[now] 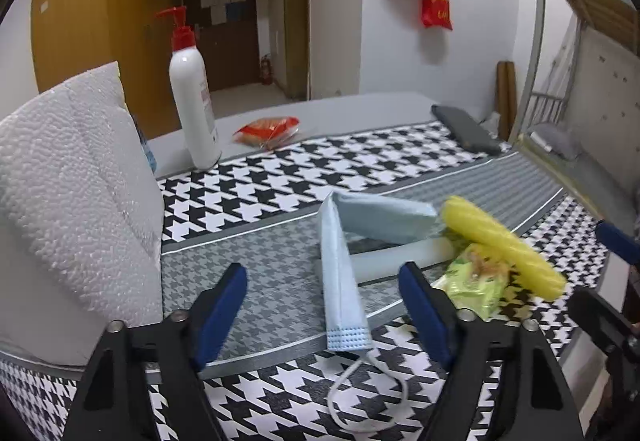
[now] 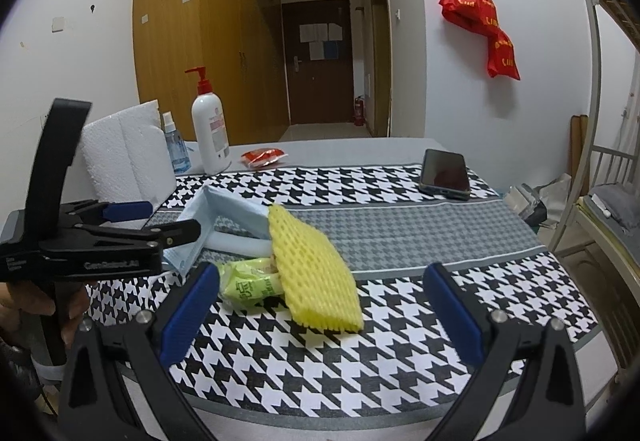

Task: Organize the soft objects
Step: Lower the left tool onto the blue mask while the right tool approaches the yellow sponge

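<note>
Left gripper (image 1: 322, 315) straddles the blue face mask (image 1: 344, 293), jaws partly open, gripping nothing; mask's long axis runs 12-to-6.

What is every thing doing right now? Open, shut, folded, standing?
Left tool: open, face mask between, unpinched.
Right tool: open, empty.
Face mask: folded, lying flat.
Yellow foam net: lying on green packet.
Pump bottle: upright.
Phone: flat, screen dark.

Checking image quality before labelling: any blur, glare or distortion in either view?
Left wrist view: yellow foam net looks soft and smeared, straight bed frame bows. Right wrist view: sharper, glare on the phone, dark corners, same fisheye bending.
</note>
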Available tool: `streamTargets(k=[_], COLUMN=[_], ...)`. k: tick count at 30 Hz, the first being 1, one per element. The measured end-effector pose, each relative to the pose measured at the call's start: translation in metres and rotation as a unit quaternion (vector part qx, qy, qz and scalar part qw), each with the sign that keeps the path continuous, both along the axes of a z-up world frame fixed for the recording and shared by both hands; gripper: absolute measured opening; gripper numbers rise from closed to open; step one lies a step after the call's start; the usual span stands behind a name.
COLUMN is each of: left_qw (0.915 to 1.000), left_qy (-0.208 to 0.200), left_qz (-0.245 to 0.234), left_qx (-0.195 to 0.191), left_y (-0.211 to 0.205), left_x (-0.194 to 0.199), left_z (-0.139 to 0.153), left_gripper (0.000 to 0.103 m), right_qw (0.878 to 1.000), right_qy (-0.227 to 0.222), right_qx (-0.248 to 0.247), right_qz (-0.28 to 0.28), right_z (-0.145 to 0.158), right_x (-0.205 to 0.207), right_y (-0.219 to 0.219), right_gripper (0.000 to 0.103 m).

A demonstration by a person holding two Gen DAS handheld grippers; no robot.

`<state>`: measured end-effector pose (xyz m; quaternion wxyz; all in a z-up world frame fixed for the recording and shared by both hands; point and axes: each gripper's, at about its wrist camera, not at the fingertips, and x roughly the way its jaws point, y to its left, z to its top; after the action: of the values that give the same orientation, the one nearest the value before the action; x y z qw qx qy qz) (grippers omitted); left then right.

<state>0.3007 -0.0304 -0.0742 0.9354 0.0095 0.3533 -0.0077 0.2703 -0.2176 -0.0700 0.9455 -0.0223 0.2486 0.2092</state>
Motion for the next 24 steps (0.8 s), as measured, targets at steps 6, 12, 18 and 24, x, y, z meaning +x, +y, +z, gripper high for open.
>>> streamTargets(k=[6,12,18,24], left_qw=[0.9995,0.9982,0.9957,0.9914], left_qy=[0.029,0.057,0.072,0.076], left_qz=[-0.012,-0.016,-0.052,-0.089], left_qx=[-0.004,-0.01,-0.029,-0.059], left_y=[-0.001,0.001,-0.004,-0.001], left_x=[0.01,0.018,0.025,0.024], left_z=[-0.008,-0.014,-0.011,-0.012], left_gripper=[0.064,0.04,0.01,0.009], right_qw=[1.0,1.0,1.0,0.999], right_qy=[0.008,0.011,0.017,0.028], right_qx=[-0.004,-0.004,-0.01,-0.031], right_qz=[0.004,0.008,0.008,0.015], right_z=[-0.003,-0.005,-0.009,-0.011], right_x=[0.005,0.007,0.01,0.014], right_y=[0.005,0.009,0.012,0.015], right_gripper=[0.103,0.103,0.103,0.103])
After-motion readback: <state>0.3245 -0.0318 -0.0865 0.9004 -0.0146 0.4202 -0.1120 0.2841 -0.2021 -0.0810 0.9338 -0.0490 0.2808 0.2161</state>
